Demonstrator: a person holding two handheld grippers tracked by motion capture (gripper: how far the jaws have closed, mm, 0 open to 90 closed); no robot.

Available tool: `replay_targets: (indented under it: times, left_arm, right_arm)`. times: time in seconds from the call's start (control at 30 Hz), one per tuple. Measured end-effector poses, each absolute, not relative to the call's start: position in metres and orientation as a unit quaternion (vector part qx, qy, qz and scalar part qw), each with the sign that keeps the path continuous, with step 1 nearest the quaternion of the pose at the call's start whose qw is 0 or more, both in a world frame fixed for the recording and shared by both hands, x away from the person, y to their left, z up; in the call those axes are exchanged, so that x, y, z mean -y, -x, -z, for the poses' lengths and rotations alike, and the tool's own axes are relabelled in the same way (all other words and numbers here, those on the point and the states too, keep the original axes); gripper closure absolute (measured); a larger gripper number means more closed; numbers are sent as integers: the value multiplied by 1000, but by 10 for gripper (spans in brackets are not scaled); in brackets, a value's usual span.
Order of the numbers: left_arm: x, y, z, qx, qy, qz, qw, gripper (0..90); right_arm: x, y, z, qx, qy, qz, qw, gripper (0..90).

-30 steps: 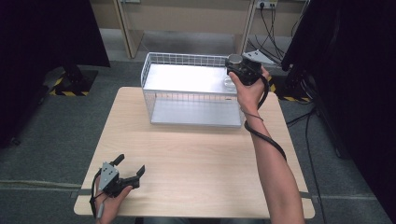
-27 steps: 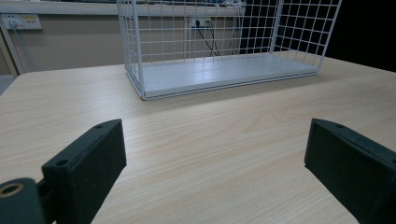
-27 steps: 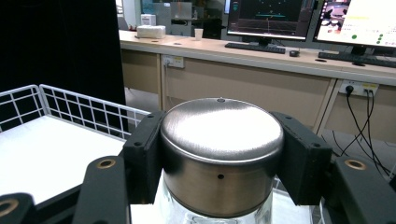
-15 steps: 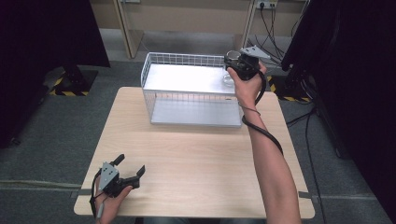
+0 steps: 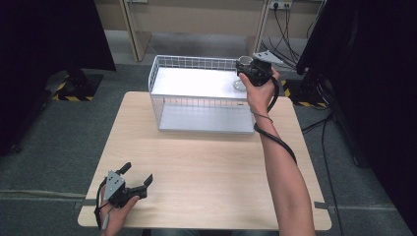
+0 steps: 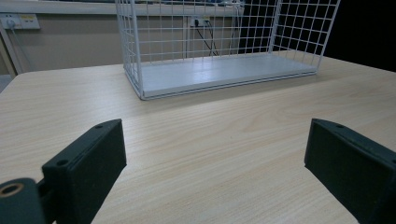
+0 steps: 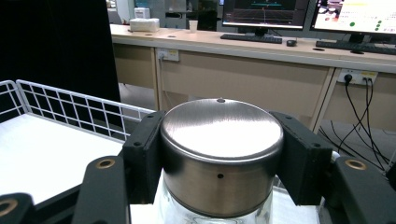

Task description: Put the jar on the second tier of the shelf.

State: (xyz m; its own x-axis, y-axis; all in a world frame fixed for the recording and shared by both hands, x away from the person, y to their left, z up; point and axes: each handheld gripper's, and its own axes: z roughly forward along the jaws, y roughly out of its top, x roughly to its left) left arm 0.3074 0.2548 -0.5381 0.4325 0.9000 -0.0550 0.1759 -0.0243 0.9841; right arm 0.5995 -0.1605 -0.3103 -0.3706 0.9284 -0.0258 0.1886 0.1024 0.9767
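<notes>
A glass jar with a brushed metal lid (image 7: 222,126) sits between the black fingers (image 7: 147,149) of my right gripper (image 7: 222,140), which is shut on the lid's sides. In the high view my right gripper (image 5: 247,67) holds the jar (image 5: 240,84) above the far right corner of a white wire basket (image 5: 192,60). My left gripper (image 5: 137,173) rests low over the table's front left, open with nothing between its jaws. In the left gripper view the left gripper (image 6: 215,154) faces the basket (image 6: 219,74) across bare wood.
The light wooden table (image 5: 206,157) has the basket at its far edge. Desks with monitors (image 7: 266,11) and wall sockets with cables (image 7: 352,77) stand beyond it. Dark partitions flank both sides, and a cable trails down the right forearm (image 5: 275,142).
My right gripper with the jar has edged slightly to the left above the basket's corner. The left gripper has stayed put.
</notes>
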Motion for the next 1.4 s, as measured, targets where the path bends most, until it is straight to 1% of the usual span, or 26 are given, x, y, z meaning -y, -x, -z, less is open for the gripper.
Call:
replay_targets:
  times: [0.13, 0.3, 0.37, 0.5, 0.6, 0.7, 1.07, 1.4]
  left_arm:
    - [-255, -307, 538, -422, -638, -325, 557, 50]
    - [-255, -307, 538, -421, -638, -325, 556, 50]
    - [-255, -307, 538, -421, -638, -325, 556, 50]
    - [-255, -307, 538, -421, -638, -325, 556, 50]
    - [-255, -308, 538, -421, -639, -325, 556, 50]
    - [-255, -308, 538, -421, -639, -325, 555, 50]
    - [-255, -307, 538, -421, -639, -326, 555, 50]
    - [-254, -308, 538, -421, -640, -326, 554, 50]
  right_arm:
    - [161, -598, 311, -647, -428, -517, 361, 392]
    - [161, -596, 310, -647, -431, -516, 360, 286]
    - [162, -595, 310, -646, -434, -515, 360, 230]
    - [165, -593, 310, -642, -450, -516, 346, 124]
    - [167, -591, 309, -639, -452, -519, 343, 74]
    - [169, -590, 309, -645, -454, -513, 339, 47]
    - [174, -577, 312, -661, -446, -510, 321, 35]
    - [175, -564, 314, -672, -432, -512, 314, 35]
